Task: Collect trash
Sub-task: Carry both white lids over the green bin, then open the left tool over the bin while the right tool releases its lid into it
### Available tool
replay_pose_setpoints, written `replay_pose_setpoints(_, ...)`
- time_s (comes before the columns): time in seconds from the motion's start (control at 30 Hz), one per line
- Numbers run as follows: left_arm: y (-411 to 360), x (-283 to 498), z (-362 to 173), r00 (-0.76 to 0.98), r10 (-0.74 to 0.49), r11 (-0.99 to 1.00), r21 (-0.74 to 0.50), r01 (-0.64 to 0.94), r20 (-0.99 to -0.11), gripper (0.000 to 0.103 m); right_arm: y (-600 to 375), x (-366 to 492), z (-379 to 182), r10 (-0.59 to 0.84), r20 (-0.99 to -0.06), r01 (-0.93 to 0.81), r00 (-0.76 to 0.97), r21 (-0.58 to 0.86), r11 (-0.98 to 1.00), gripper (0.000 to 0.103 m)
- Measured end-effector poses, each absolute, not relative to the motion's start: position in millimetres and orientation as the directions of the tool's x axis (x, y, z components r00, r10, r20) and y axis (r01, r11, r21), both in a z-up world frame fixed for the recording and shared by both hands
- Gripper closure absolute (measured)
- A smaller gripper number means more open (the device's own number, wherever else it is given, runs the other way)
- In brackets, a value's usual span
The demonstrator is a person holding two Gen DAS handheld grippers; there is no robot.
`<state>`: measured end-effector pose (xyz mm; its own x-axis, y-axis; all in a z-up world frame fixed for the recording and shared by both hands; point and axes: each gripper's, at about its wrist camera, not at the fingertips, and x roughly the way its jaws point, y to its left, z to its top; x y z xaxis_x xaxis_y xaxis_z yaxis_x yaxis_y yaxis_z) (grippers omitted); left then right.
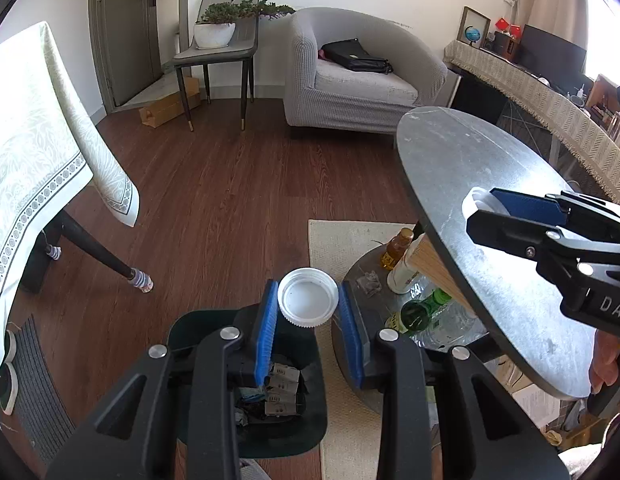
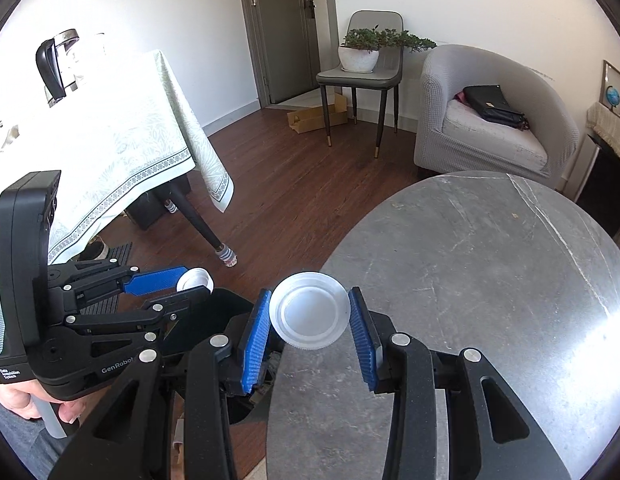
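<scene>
Item: two white lids, one clamped in my left gripper (image 1: 307, 304) fingers directly above the black bin (image 1: 310, 420) beside the desk (image 2: 490, 280) edge, the other lid (image 2: 307, 316) gripped by my right gripper (image 2: 307, 320) over the desk's near-left edge.

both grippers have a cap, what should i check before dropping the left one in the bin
1. Left gripper holds its white cap between the blue fingers: ok.
2. Cap is over the bin opening: cannot tell; the left wrist view shows the cap above the bin's far edge, near the rug.
3. Bin has room: ok, trash covers only the bottom.
4. Right gripper is out of the drop path: ok, it sits off to the side above the round table.
5. Right gripper's own cap is secure while waiting: ok, held between both fingers.
</scene>
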<state>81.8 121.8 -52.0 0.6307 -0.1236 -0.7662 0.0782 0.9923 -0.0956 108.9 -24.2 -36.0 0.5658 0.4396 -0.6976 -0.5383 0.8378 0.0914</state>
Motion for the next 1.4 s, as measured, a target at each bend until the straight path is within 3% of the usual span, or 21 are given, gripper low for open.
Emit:
replay_pose_setpoints(0.6, 174.4, 70.2, -133.8, 0.419, -0.100, 0.995, -0.081, 0.064, -0.902, 0.069, 50.1, 112.4, -48.2, 0.481, -0.730, -0.628, 0.485, 0.092, 0.772, 0.064)
replay_pose_setpoints(0.67, 174.9, 68.9, -142.1, 0.405, -0.092, 0.995, -0.065, 0.080, -0.910, 0.063, 54.7, 112.6, -49.4, 0.484, -0.735, -0.634, 0.475, 0.096, 0.767, 0.064)
replay_pose_setpoints(0.77, 180.3, 65.7, -148.8, 0.395, -0.074, 0.995, -0.042, 0.088, -0.915, 0.062, 63.8, 112.8, -52.7, 0.486, -0.743, -0.643, 0.460, 0.099, 0.760, 0.064)
replay_pose_setpoints(1.4, 244.4, 47.2, -94.2, 0.544, -0.096, 0.989, -0.139, -0.039, -0.834, 0.063, 126.5, 111.2, -103.5, 0.426, -0.832, -0.695, 0.355, 0.071, 0.716, 0.064)
